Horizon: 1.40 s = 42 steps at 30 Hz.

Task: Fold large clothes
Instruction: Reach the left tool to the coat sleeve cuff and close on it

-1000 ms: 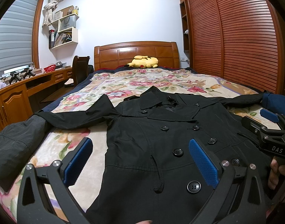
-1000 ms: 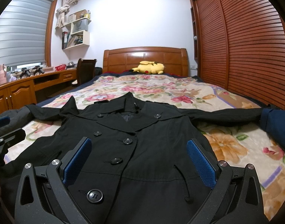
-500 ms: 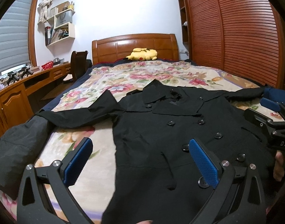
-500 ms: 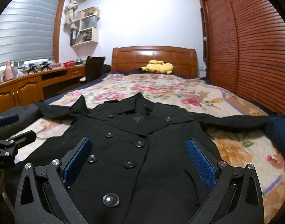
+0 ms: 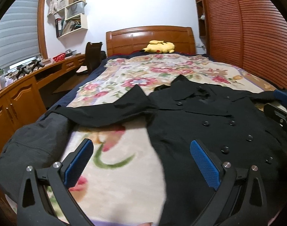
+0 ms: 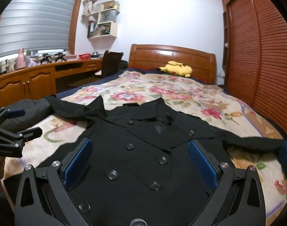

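- Left wrist view: the left claw [image 5: 141, 162] is spread wide with nothing between its blue pads, hanging over the floral bedspread [image 5: 124, 169] just beside the near left edge of the black coat [image 5: 209, 131].
- The coat lies face up and buttoned on the bed [image 5: 162, 69], collar toward the headboard, its left sleeve [image 5: 105, 113] stretched sideways until its end meets a grey garment [image 5: 34, 146] heaped at the bed's edge.
- The right claw [image 5: 280, 111] shows at the far right of this view, over the coat's other side.
- Right wrist view: the right claw [image 6: 139, 162] is also spread and empty, poised over the coat's [image 6: 143, 160] buttoned front, low on the body.
- The right sleeve [image 6: 247, 141] runs out toward the wardrobe side, its end lost against something dark blue [image 6: 286, 156].
- The left claw [image 6: 17, 131] is seen from the side at the left margin, apart from the cloth.
- Judgement: folding has not begun; the coat is only laid out, and both claws look set for a first grasp.
- The next move likely calls for pinching a sleeve or side hem, one claw to each side, and drawing it across the body. The thick cloth needs a deep bite so that it doesn't slip.
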Each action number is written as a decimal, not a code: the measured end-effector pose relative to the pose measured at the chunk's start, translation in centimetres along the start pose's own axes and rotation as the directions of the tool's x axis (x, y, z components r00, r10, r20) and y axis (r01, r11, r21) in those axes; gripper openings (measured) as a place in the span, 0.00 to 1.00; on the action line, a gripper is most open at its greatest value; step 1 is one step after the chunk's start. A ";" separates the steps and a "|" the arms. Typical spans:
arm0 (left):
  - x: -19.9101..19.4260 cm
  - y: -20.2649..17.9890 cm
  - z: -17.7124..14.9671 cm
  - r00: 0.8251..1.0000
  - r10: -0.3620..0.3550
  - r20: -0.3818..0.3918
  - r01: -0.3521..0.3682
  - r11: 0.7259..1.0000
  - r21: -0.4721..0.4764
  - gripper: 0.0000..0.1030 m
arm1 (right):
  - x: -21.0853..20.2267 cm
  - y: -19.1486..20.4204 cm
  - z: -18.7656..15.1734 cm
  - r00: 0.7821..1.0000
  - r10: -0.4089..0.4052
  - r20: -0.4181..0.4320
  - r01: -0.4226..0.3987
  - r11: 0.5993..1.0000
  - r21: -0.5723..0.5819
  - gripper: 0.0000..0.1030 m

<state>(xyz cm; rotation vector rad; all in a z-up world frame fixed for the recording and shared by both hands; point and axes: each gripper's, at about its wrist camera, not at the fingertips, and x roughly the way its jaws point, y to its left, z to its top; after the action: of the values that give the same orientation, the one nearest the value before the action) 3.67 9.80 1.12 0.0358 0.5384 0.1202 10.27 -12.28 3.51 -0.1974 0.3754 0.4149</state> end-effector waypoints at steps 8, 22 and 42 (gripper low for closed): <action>3.6 4.1 0.3 0.997 0.023 -0.072 -0.025 0.999 -0.035 1.00 | 3.5 2.2 2.5 0.998 0.060 -0.002 -0.060 0.998 -0.018 1.00; 10.9 11.7 1.0 0.981 0.004 -0.194 -0.042 0.980 -0.195 1.00 | 8.8 2.5 2.3 0.984 0.167 -0.063 -0.168 0.986 -0.011 1.00; 20.5 17.5 3.9 0.946 0.038 -0.321 -0.130 0.954 -0.271 0.81 | 10.6 2.1 1.0 0.982 0.164 -0.090 -0.163 0.986 0.021 1.00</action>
<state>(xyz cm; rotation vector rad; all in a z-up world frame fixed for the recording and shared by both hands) 21.28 29.68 -4.76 -0.2506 0.8331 0.2920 18.66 -6.34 0.06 -0.1731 0.4861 0.5665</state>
